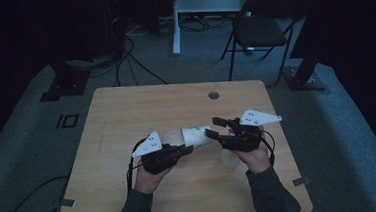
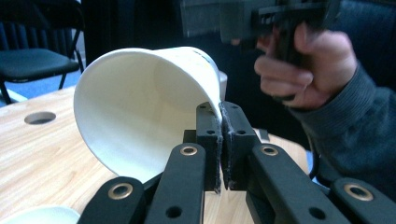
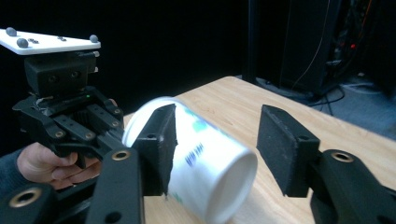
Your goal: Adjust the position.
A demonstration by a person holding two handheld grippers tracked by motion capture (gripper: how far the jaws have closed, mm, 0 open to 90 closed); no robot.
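At frame centre, the left gripper (image 2: 222,140) pinches the rim of a white printed paper cup (image 1: 196,135) tilted above the wooden bench (image 1: 126,110). The right gripper (image 3: 215,149), fingers spread, straddles its base; next, closing squarely seems needed.

A dim lab or studio: grey carpet (image 1: 28,142), loose cables (image 1: 127,60) on the floor, black stands (image 1: 66,79), a folding chair (image 1: 261,28), one wooden counter (image 1: 126,110)
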